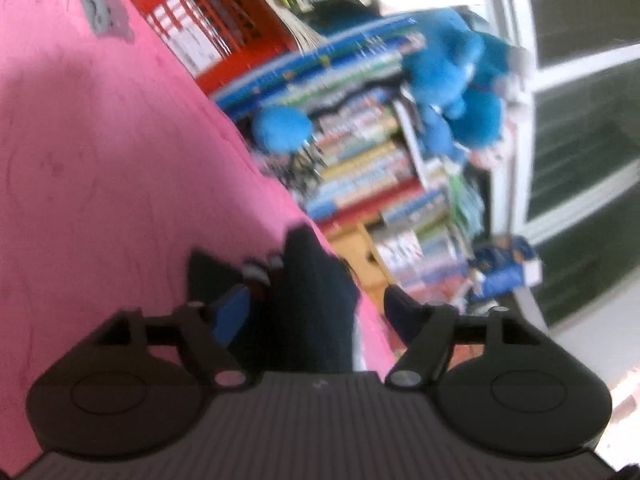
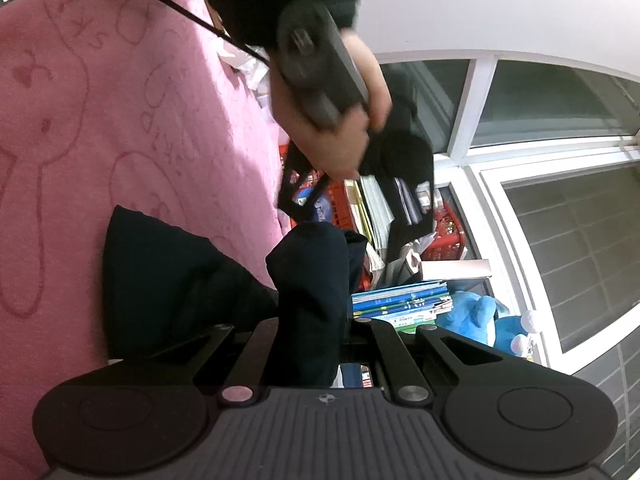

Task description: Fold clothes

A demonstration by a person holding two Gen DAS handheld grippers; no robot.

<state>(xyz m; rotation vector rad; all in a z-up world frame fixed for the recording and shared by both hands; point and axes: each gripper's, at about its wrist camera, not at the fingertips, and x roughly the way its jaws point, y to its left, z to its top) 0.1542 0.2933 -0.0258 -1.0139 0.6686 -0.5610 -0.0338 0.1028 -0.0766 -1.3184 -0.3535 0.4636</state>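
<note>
Pinching a fold of the dark navy garment (image 2: 308, 304) at lower centre of its view, the right gripper (image 2: 308, 344) should keep tension while the left gripper (image 1: 312, 320), fingers wide, regrips cloth over the pink blanket (image 1: 100, 140).

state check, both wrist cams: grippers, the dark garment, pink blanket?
left gripper: open, dark cloth between the jaws, pads not pressing it.
right gripper: shut on the dark garment.
dark garment: bunched, partly resting on the blanket, not folded flat.
pink blanket: spread out under the garment.
hand: gripping the left gripper's handle.
</note>
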